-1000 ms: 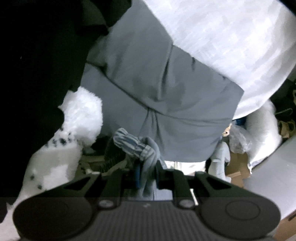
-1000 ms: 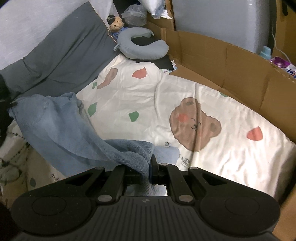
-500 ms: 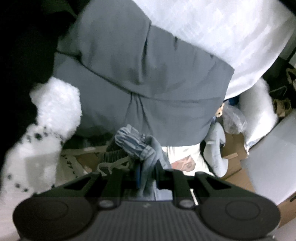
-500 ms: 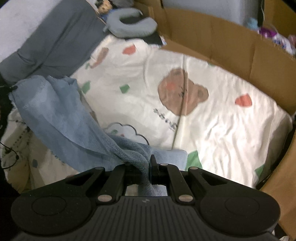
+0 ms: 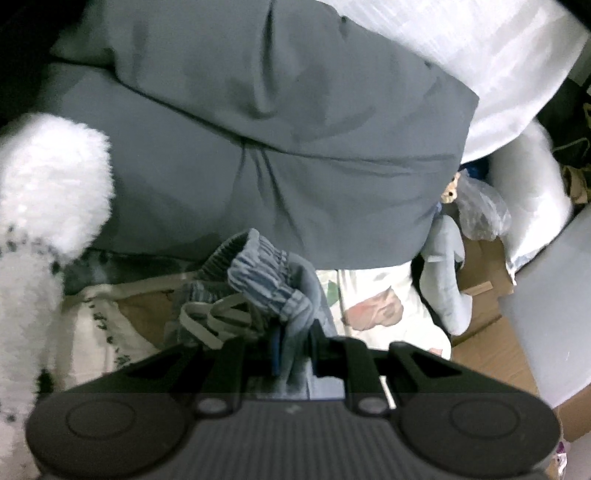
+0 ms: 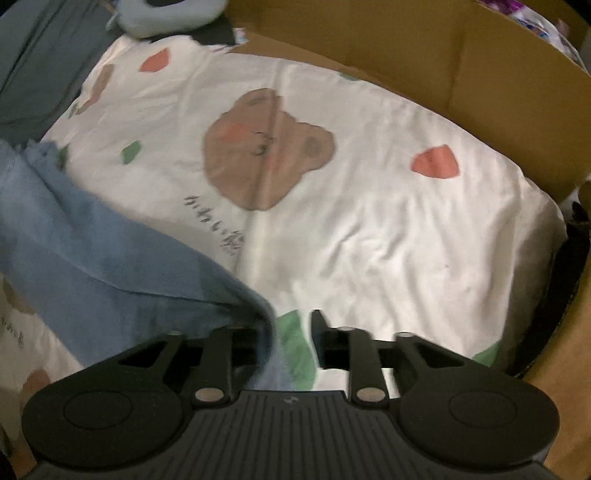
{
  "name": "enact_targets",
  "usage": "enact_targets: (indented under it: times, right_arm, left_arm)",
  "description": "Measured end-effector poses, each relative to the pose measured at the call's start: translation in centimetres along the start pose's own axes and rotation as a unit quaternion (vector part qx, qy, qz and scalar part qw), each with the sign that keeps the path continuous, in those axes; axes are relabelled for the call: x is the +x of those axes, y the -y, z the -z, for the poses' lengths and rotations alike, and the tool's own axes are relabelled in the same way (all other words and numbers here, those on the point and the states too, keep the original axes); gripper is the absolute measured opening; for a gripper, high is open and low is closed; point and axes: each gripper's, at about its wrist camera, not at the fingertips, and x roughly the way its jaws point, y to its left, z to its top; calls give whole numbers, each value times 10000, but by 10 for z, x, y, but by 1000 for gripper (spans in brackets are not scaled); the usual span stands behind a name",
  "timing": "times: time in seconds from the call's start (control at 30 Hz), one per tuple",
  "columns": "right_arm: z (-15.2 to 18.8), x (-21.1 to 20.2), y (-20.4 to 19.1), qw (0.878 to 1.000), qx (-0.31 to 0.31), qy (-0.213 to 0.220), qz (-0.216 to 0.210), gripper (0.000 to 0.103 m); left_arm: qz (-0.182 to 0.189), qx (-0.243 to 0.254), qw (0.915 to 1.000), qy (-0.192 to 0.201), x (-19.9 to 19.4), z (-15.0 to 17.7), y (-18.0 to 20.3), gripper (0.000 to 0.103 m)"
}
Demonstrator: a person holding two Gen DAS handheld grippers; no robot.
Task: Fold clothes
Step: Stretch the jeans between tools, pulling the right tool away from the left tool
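A light blue garment with a striped elastic waistband (image 5: pixel 266 284) and white drawstrings is bunched at my left gripper (image 5: pixel 295 332), which is shut on a fold of it. In the right wrist view the same blue garment (image 6: pixel 92 251) stretches from the left down to my right gripper (image 6: pixel 293 317). That gripper's jaws are opening. The cloth's corner hangs against the left finger only, with a bare gap beside it. Both grippers hang low over a cream sheet with a bear print (image 6: pixel 369 221).
A tall cardboard wall (image 6: pixel 443 74) borders the sheet at the far and right sides. A grey pillow (image 5: pixel 295 147) and white bedding (image 5: pixel 480 55) lie beyond. A blue neck pillow (image 6: pixel 166 14) sits at the far end, a white fluffy plush (image 5: pixel 48 184) at left.
My right gripper dropped toward the sheet and its jaws parted from the blue cloth they pinched. The left gripper lowered a little, still clamped on the waistband.
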Motion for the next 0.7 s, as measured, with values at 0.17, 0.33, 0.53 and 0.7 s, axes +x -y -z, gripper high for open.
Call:
enact_targets:
  times: [0.17, 0.33, 0.53, 0.7]
  right_arm:
    - [7, -13, -5, 9998, -57, 94, 183, 41]
    - [13, -38, -18, 9988, -47, 328, 360, 41]
    - [18, -66, -44, 9978, -284, 590, -122, 42]
    - [28, -52, -81, 9942, -661, 507, -685, 43]
  left_arm:
    - [-13, -9, 10000, -24, 5, 0, 3, 16]
    - [30, 10, 10000, -59, 4, -3, 7, 16]
    - [184, -5, 9998, -82, 3, -10, 14, 16]
    - [361, 1, 9993, -87, 6, -19, 29, 16]
